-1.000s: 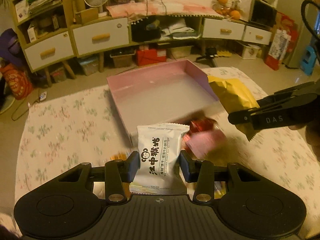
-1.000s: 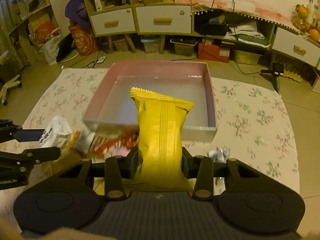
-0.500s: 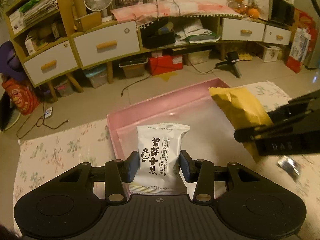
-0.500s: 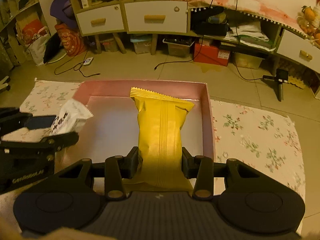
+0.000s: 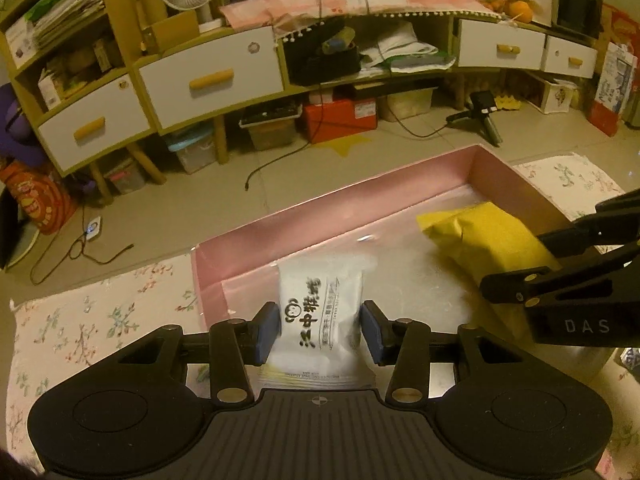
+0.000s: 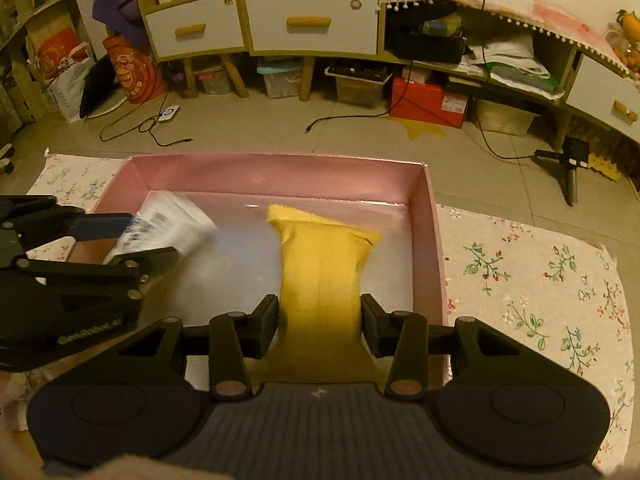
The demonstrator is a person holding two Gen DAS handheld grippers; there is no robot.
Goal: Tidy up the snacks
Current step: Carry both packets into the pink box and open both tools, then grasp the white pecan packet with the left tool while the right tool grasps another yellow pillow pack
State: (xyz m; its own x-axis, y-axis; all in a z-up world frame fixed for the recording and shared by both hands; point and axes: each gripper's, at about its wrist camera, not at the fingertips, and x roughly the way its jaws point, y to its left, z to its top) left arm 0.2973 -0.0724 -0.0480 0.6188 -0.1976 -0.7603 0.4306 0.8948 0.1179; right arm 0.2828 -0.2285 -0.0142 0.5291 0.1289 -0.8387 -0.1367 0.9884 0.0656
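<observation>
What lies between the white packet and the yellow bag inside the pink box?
Only bare box floor: in the right wrist view, white packet and yellow bag sit apart in the pink box.

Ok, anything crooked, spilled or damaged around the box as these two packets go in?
Nothing spilled or torn. The yellow foil snack bag is crumpled at its top end against the floor of the pink cardboard box. The white biscuit packet sits between the left gripper's opening jaws.
</observation>
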